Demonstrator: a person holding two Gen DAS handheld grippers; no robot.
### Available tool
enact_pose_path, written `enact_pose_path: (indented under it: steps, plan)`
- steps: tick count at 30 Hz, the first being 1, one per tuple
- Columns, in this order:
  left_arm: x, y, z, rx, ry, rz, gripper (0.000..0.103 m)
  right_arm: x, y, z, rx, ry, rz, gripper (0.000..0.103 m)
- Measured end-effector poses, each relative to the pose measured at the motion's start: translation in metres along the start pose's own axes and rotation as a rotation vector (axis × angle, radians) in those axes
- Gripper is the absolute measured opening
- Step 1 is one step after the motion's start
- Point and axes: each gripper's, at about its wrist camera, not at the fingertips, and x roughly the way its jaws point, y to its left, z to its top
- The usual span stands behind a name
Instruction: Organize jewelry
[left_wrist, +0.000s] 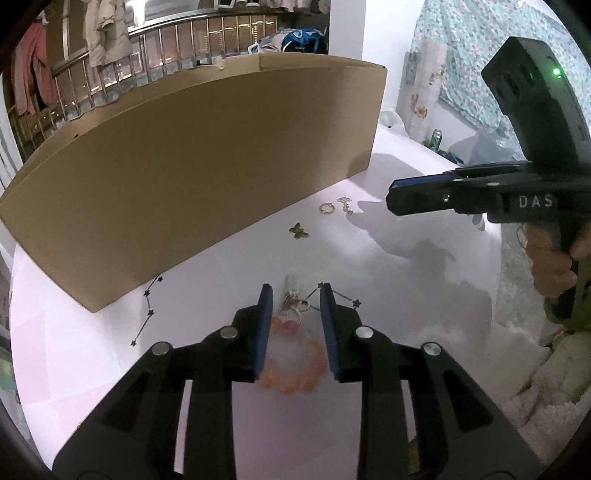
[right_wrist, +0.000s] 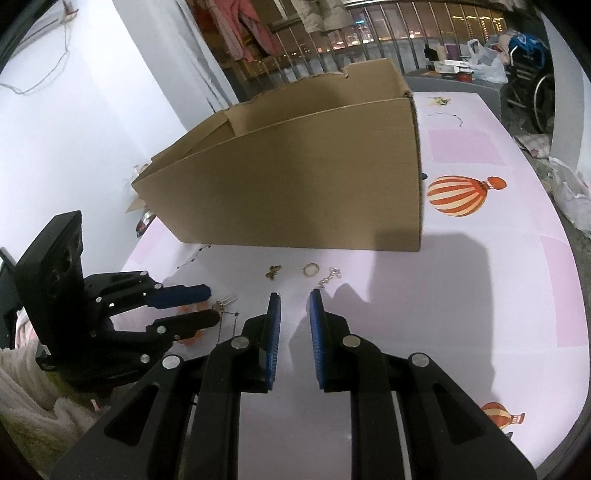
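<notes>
An orange bead bracelet (left_wrist: 295, 363) with a silver charm lies on the pink tablecloth between the fingers of my open left gripper (left_wrist: 295, 291), which is low over it. It shows partly in the right wrist view (right_wrist: 192, 334), under the left gripper (right_wrist: 208, 304). A gold butterfly (left_wrist: 299, 230) (right_wrist: 272, 272), a gold ring (left_wrist: 326, 208) (right_wrist: 311, 269) and a silver chain piece (left_wrist: 345, 204) (right_wrist: 330, 277) lie in front of the open cardboard box (left_wrist: 207, 177) (right_wrist: 295, 184). My right gripper (right_wrist: 294, 293) is open and empty, just short of the ring; it also shows in the left wrist view (left_wrist: 391, 197).
A thin black star chain (left_wrist: 148, 312) lies by the box's near corner, another (left_wrist: 338, 295) by the bracelet. The tablecloth (right_wrist: 461, 314) has balloon prints at the right. A fluffy white cloth (right_wrist: 26, 398) lies at the table's edge.
</notes>
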Motion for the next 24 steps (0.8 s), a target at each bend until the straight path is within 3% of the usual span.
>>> enact_pose_path:
  steps: [8, 17, 24]
  plan:
    - [0.012, -0.001, 0.008, 0.016, 0.023, 0.001, 0.006, -0.004, -0.004, -0.002, 0.017, -0.007, -0.01, 0.017]
    - [0.012, 0.0, 0.014, -0.005, 0.001, -0.022, 0.001, -0.003, -0.005, -0.005, 0.028, -0.013, -0.008, 0.017]
    - [0.006, -0.008, 0.021, -0.033, -0.059, -0.131, 0.003, -0.004, -0.008, -0.006, 0.041, -0.016, -0.008, 0.017]
